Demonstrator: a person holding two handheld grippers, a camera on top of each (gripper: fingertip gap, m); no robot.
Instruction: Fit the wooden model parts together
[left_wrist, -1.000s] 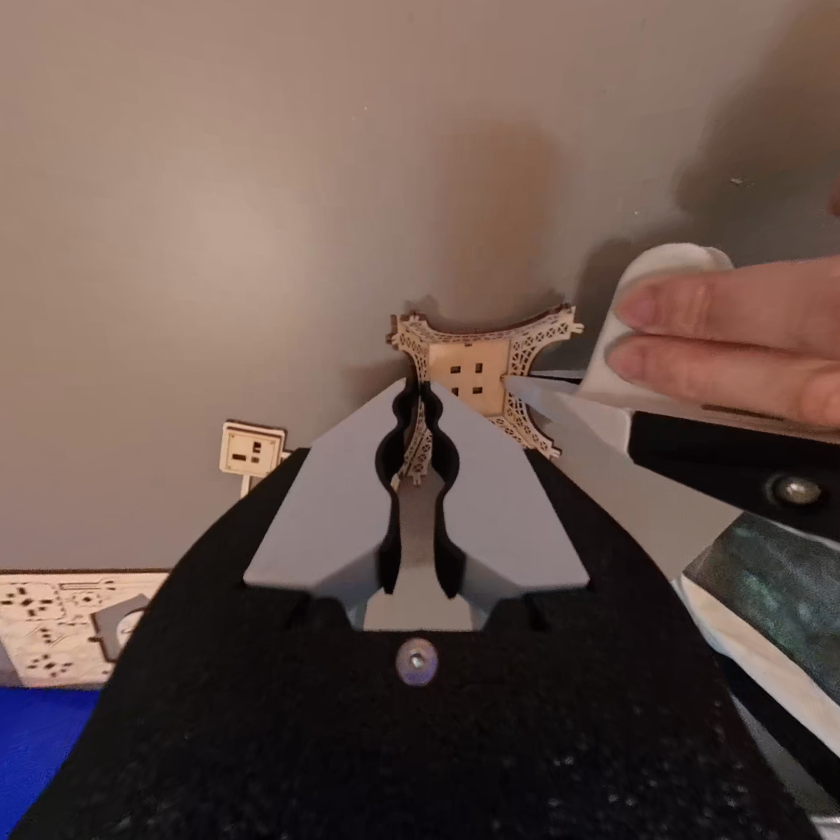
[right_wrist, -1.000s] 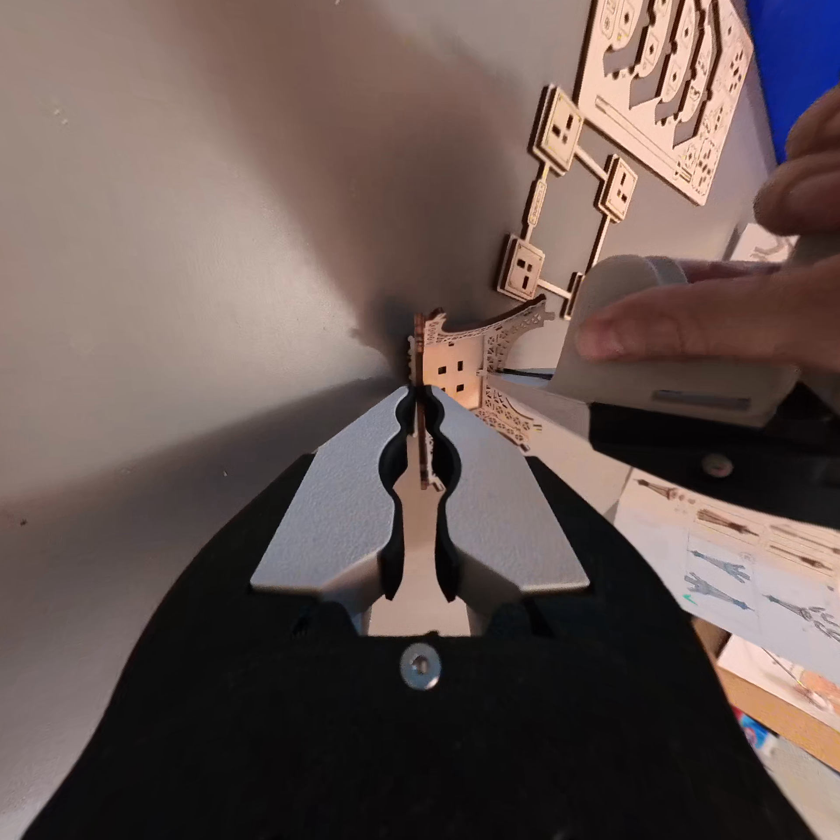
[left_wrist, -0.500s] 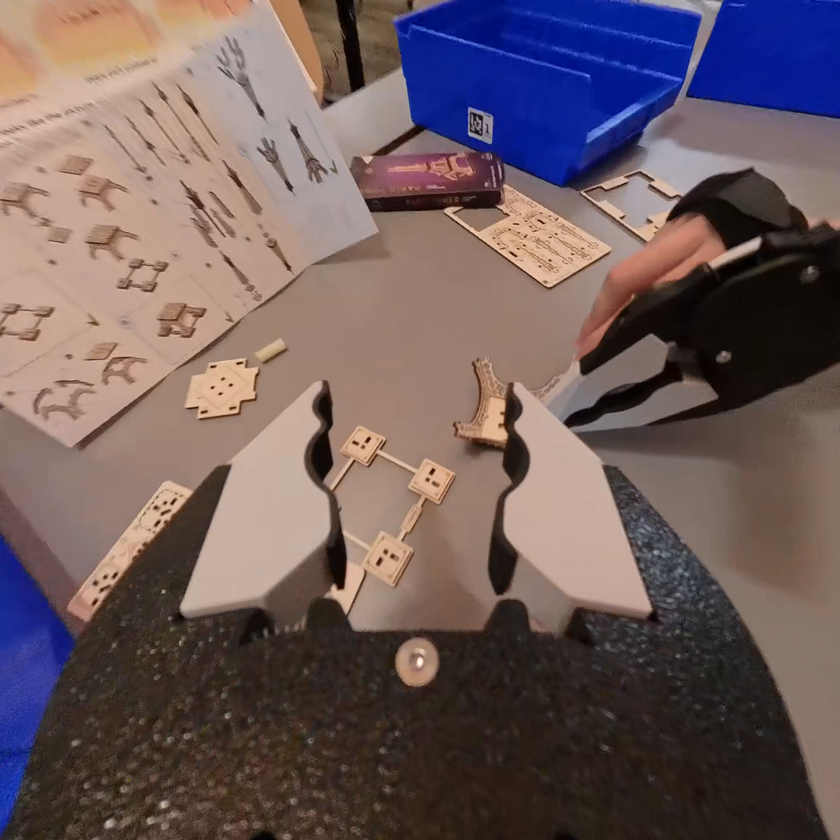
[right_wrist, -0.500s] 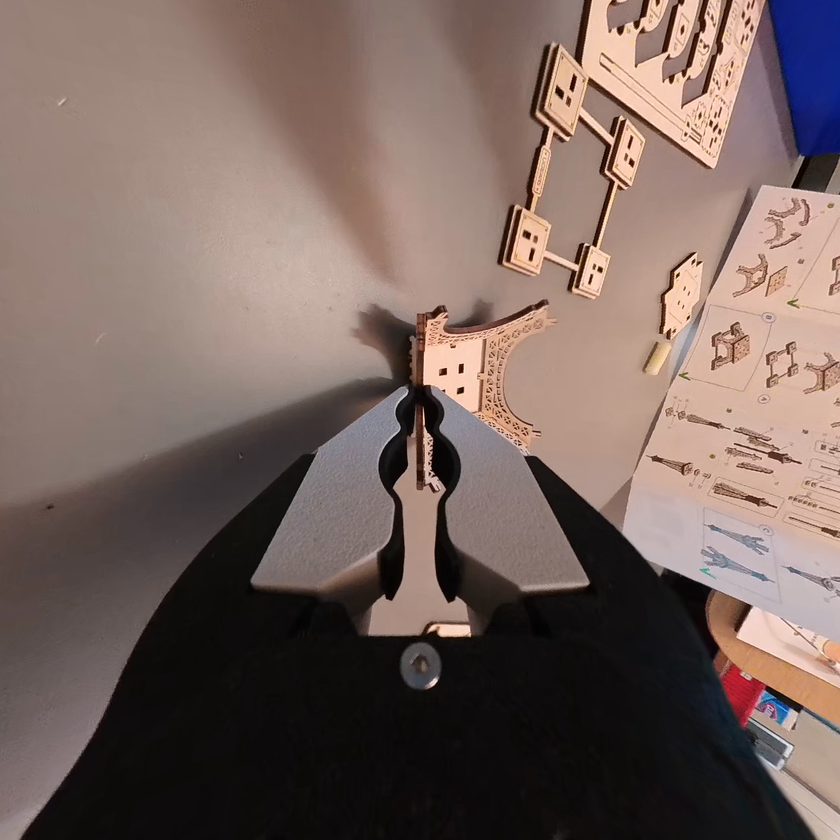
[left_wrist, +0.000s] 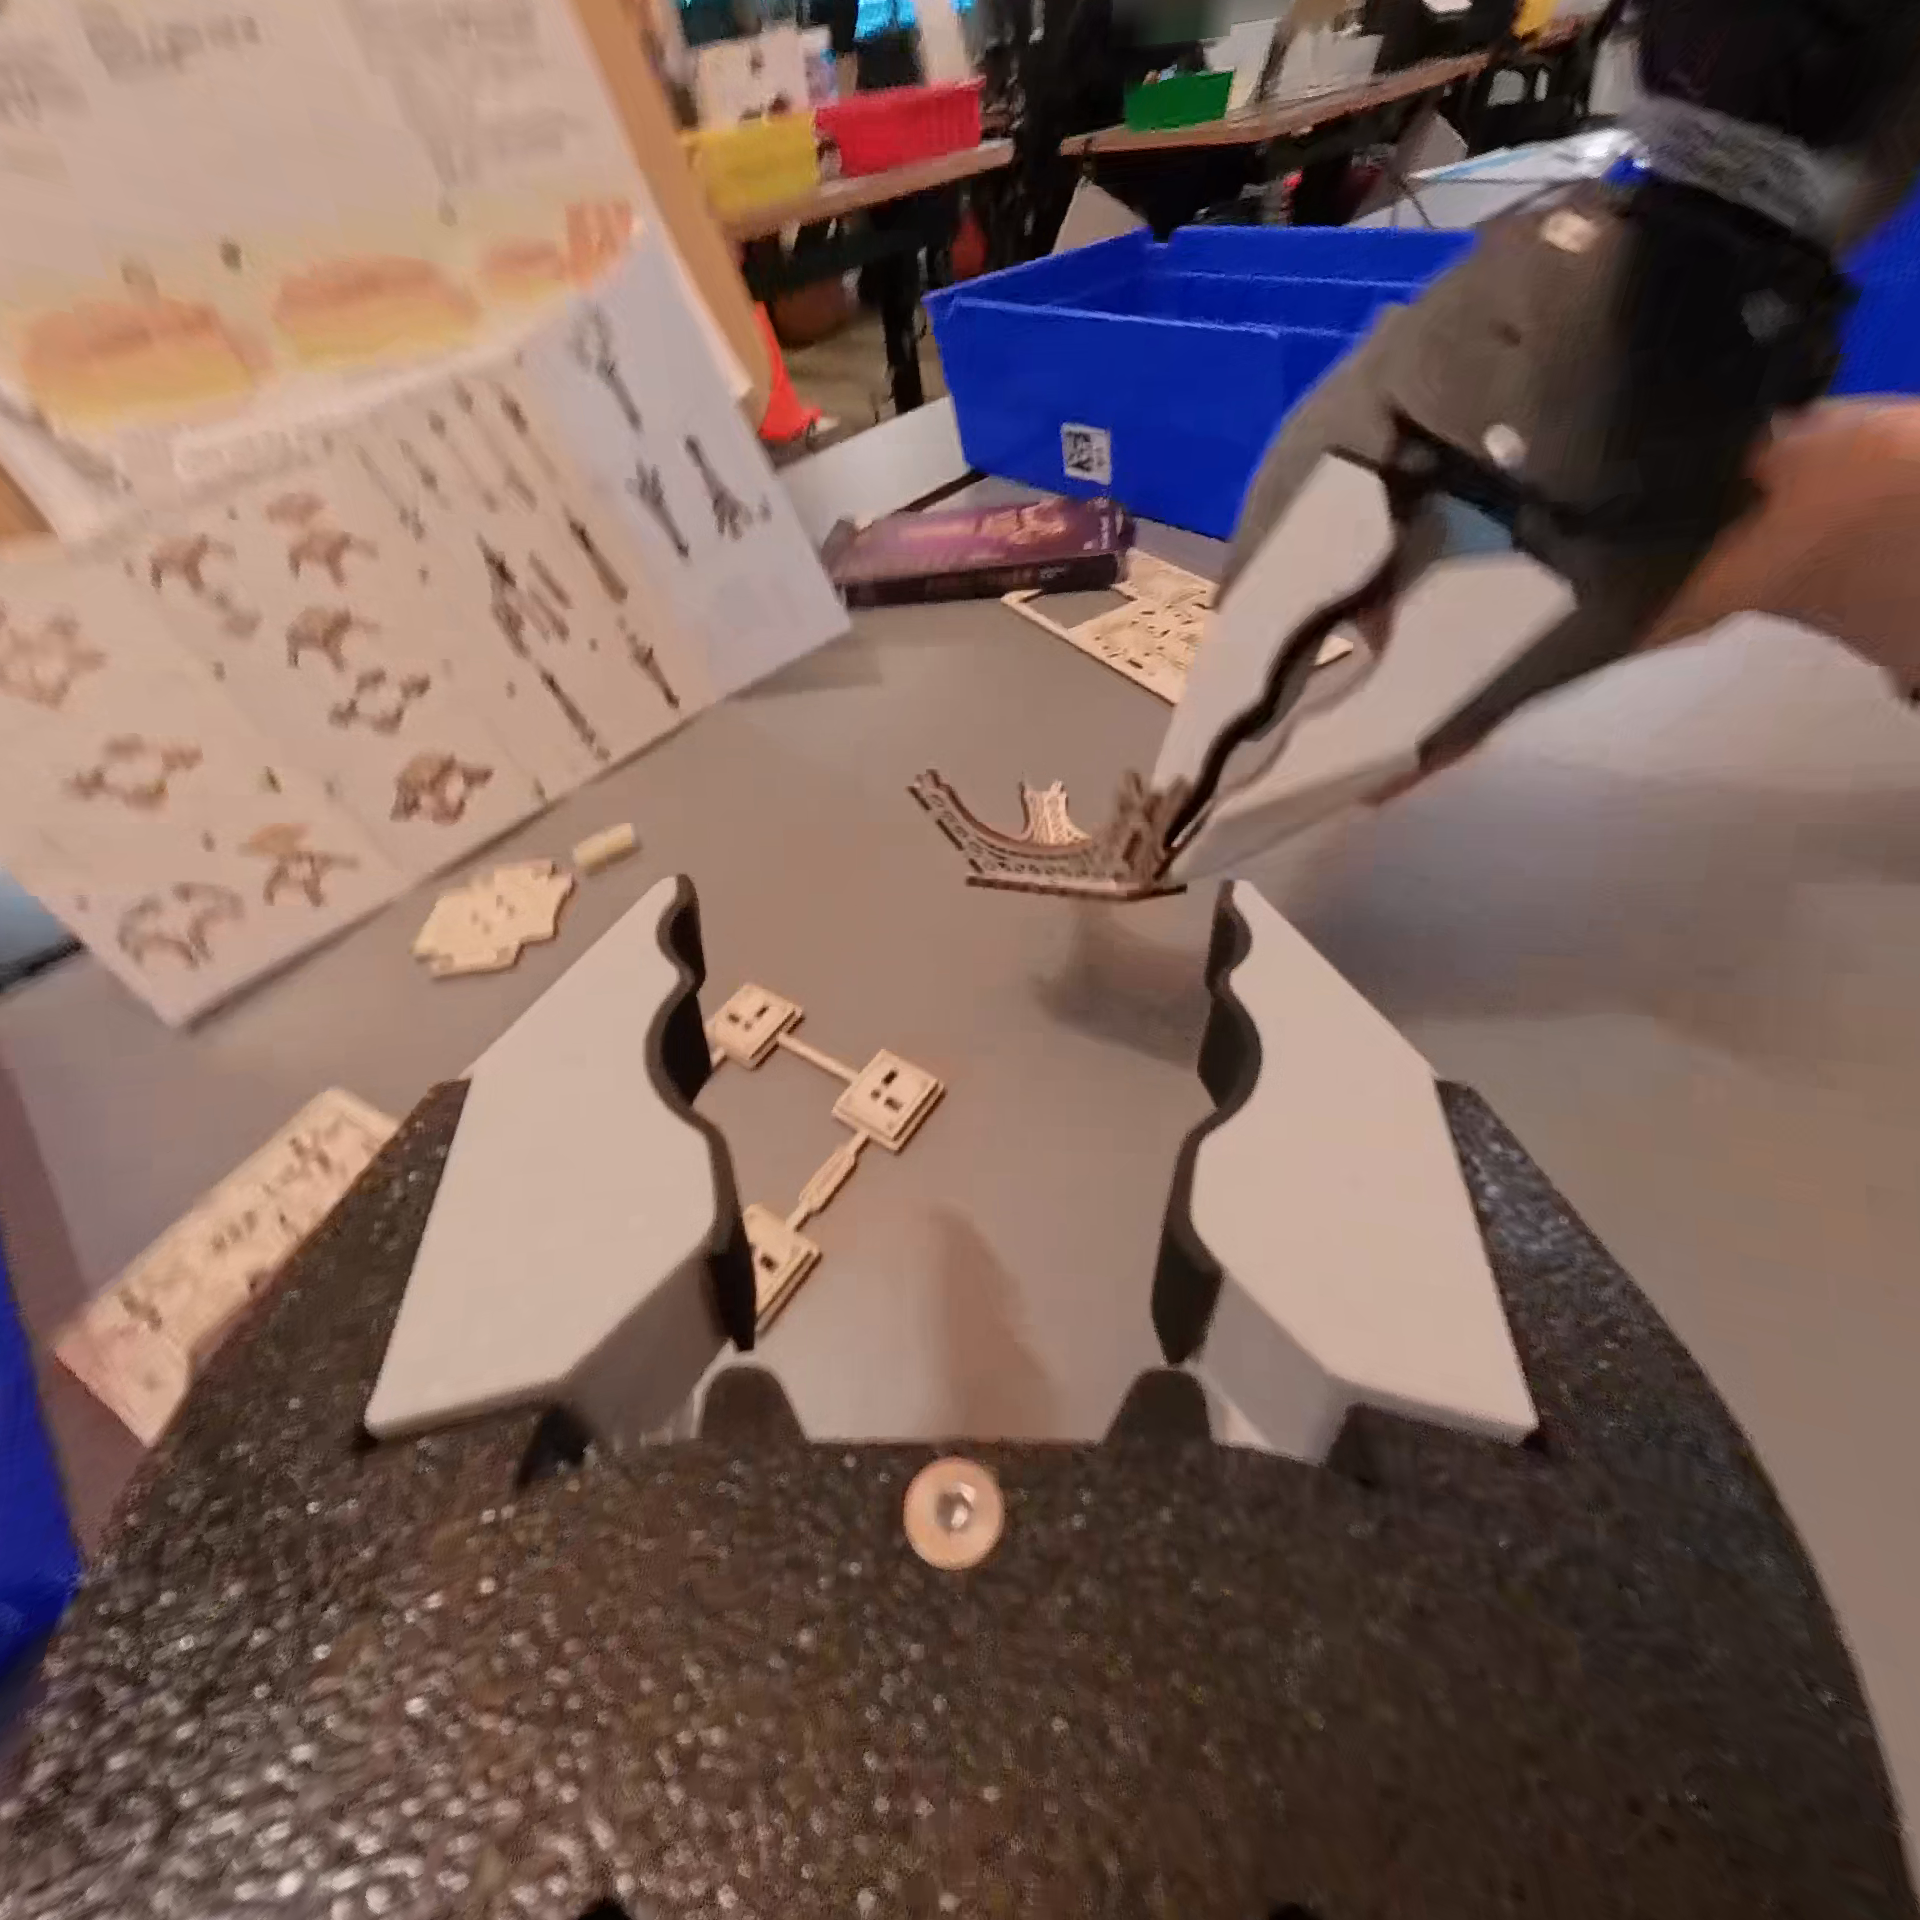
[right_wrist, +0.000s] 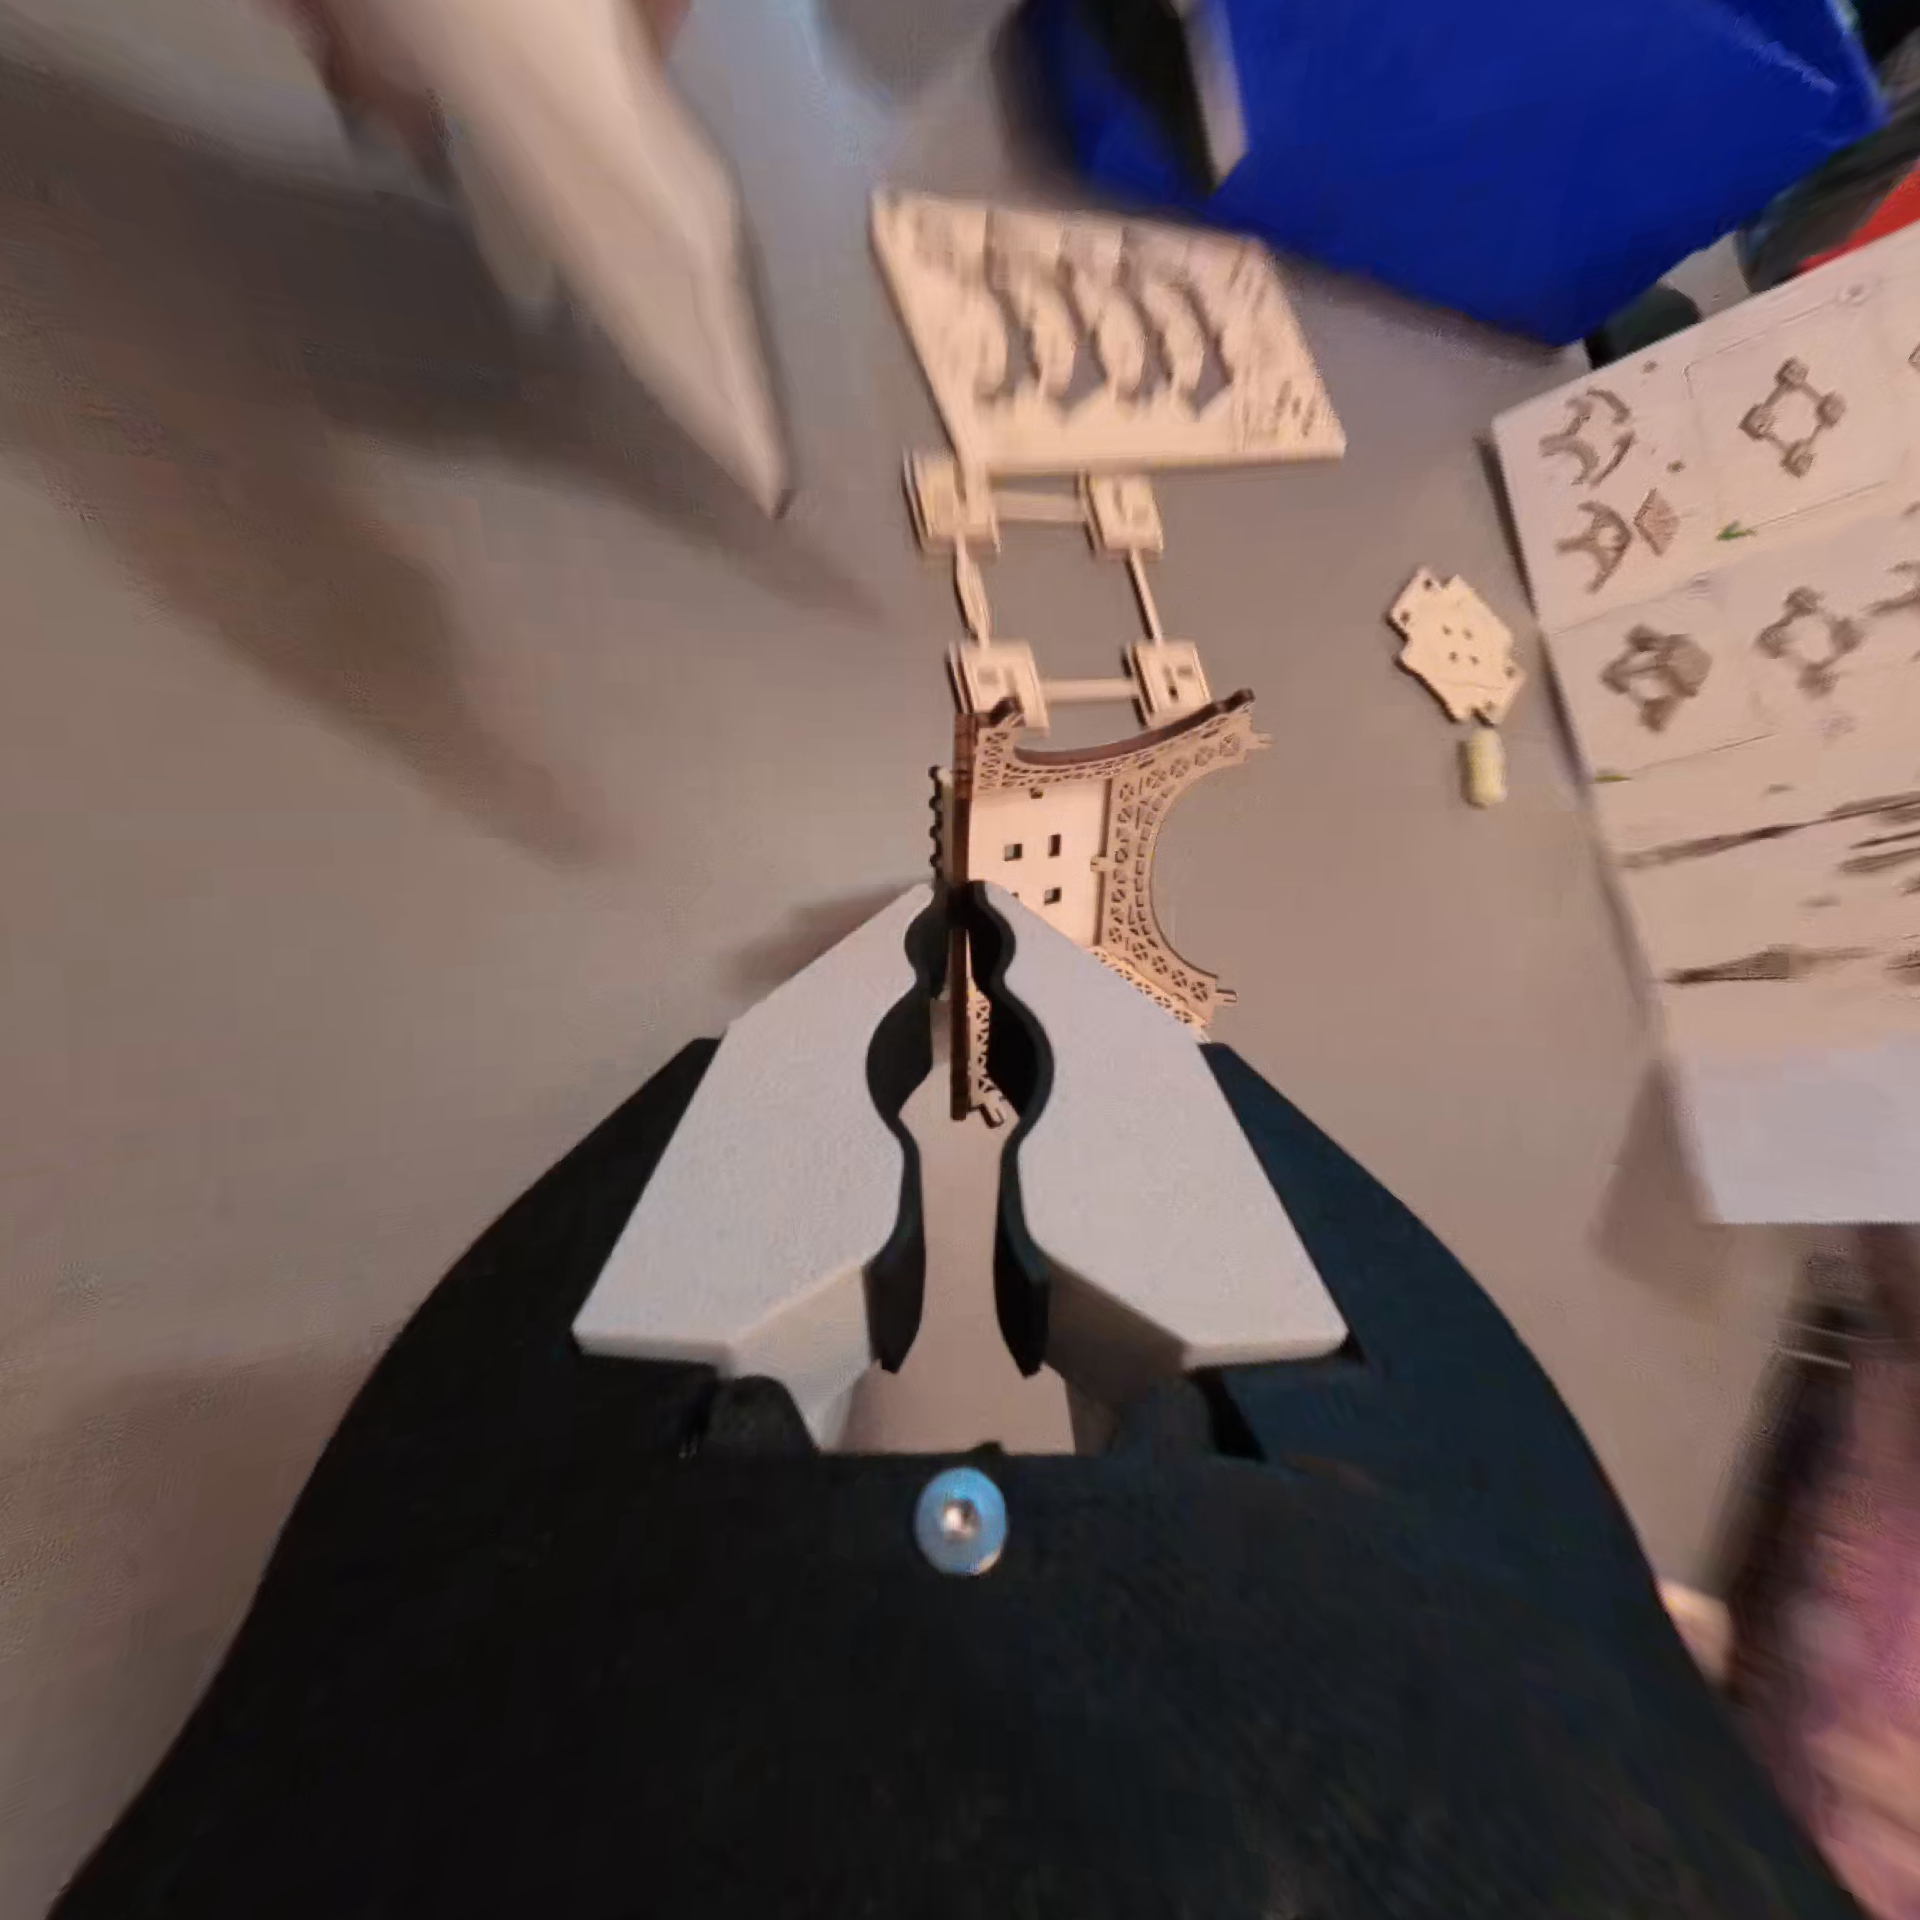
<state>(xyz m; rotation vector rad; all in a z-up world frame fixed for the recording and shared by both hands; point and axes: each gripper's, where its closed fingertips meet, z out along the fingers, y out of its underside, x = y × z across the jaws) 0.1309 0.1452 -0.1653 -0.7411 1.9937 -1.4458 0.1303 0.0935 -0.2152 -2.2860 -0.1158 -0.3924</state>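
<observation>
My right gripper (right_wrist: 956, 894) is shut on a wooden lattice tower-base assembly (right_wrist: 1101, 842) and holds it above the grey table. In the left wrist view the right gripper (left_wrist: 1179, 847) shows at the upper right, holding the same assembly (left_wrist: 1039, 847) in the air. My left gripper (left_wrist: 951, 914) is open and empty, above a square frame of four small wooden blocks (left_wrist: 831, 1112) lying on the table. The frame also shows in the right wrist view (right_wrist: 1060, 592). A flat cross-shaped wooden plate (left_wrist: 494, 914) and a small pale peg (left_wrist: 605, 847) lie to the left.
An unfolded instruction sheet (left_wrist: 343, 582) stands at the left. Laser-cut wooden sheets lie at the far right (left_wrist: 1143, 623) and at the near left (left_wrist: 218, 1247). A dark box (left_wrist: 977, 545) and a blue bin (left_wrist: 1174, 353) are at the back. One gripper's finger ends stand about 8 cm off the other's. From the left gripper's tips to the small pale peg (left_wrist: 605, 847) is close to 20 cm. The right camera catches it too, in the right wrist view (right_wrist: 1485, 771).
My left gripper let go of the assembly, opened and drew back. The right gripper has lifted the assembly off the table and kept its hold.
</observation>
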